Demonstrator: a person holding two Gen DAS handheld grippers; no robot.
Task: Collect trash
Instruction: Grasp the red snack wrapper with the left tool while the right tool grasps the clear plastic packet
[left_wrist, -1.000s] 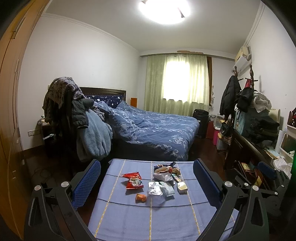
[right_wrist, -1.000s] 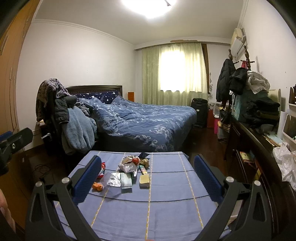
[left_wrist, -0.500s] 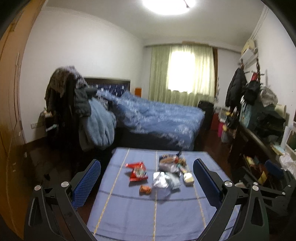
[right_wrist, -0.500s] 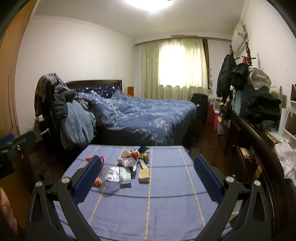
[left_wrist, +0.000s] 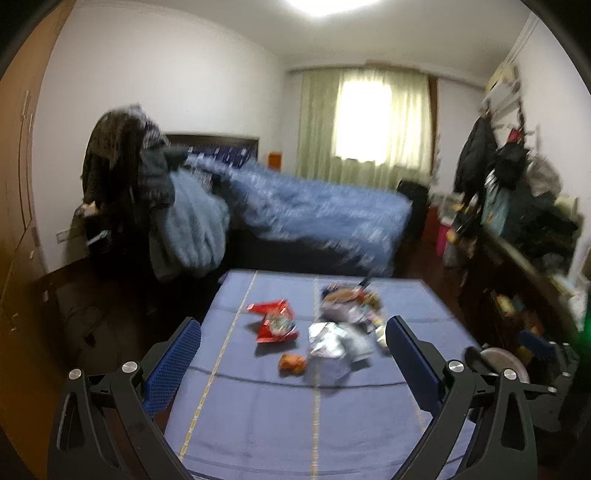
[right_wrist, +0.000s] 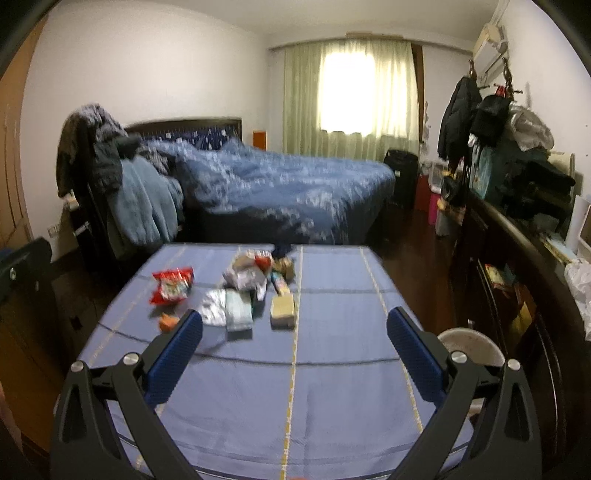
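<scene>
Left gripper (left_wrist: 293, 332) held level over the near edge of the table (left_wrist: 258, 424), blue pads spread wide, nothing between them; aimed at the trash ahead. Right gripper (right_wrist: 294, 326) same pose, fingers wide apart and empty, above the near part of the blue cloth. Both views motion-blurred. Trash sits mid-table, well clear of both grippers: small orange scrap (left_wrist: 292, 363) nearest, silver foil wrapper (left_wrist: 327, 339) just beside it, red snack bag (left_wrist: 275, 322) further left, clear of the rest. In the right view a pale green packet (right_wrist: 238, 314) touches the foil, and a yellowish block (right_wrist: 283, 312) lies just right of it. Behind these a heap of crumpled wrappers (right_wrist: 255, 275), contents too blurred to sort. Round white stool top (right_wrist: 469, 345) beside the table's right edge, partly behind the right finger. Beyond the table: chair piled with clothes (right_wrist: 110, 184) at left, bed with blue duvet (right_wrist: 280, 188), dark dresser (right_wrist: 517, 266) along the right wall, coats on a rack (right_wrist: 476, 122), curtained window (right_wrist: 351, 99) at the far wall.
</scene>
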